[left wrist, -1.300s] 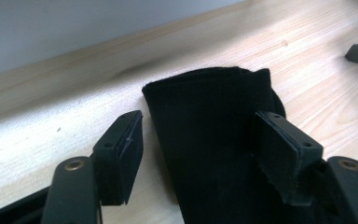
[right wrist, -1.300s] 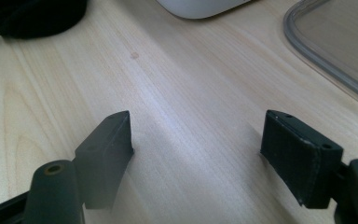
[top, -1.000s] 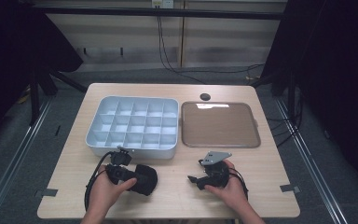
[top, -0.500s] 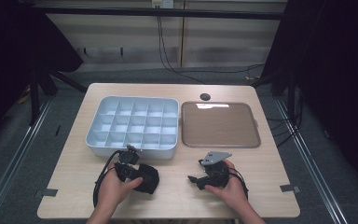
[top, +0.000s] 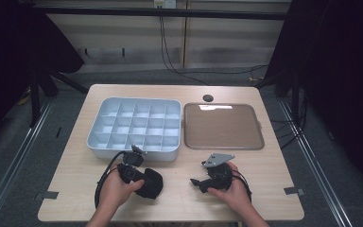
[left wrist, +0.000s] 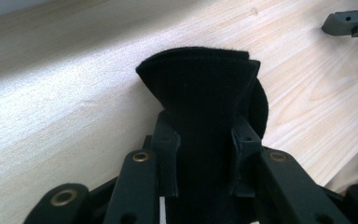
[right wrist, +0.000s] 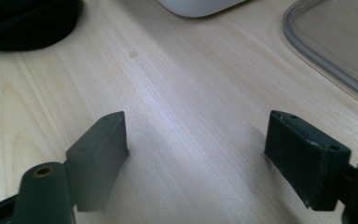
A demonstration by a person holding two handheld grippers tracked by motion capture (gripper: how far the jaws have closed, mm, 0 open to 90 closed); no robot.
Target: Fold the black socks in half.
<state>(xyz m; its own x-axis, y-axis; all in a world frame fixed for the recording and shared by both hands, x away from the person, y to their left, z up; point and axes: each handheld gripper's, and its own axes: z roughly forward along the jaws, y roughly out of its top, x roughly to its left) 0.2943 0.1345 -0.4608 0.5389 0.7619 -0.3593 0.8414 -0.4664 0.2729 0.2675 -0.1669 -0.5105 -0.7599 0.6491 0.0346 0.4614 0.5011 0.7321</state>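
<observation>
Black cloth [left wrist: 205, 98], a folded felt-like piece, lies on the near left of the table [top: 264, 189], pinched between the pads of the left gripper [left wrist: 205, 154], whose jaws have just been closing on it. To its right, the right gripper [right wrist: 196, 154] rests low with jaws spread and nothing between them. Farther off sit the white compartment tray [top: 134, 125] and, right of it, the brown lid [top: 222, 126]. Only the fold's near edge looks caught, so the cloth could slip free or unfold when lifted. A second ago the left gripper sat slightly farther left.
</observation>
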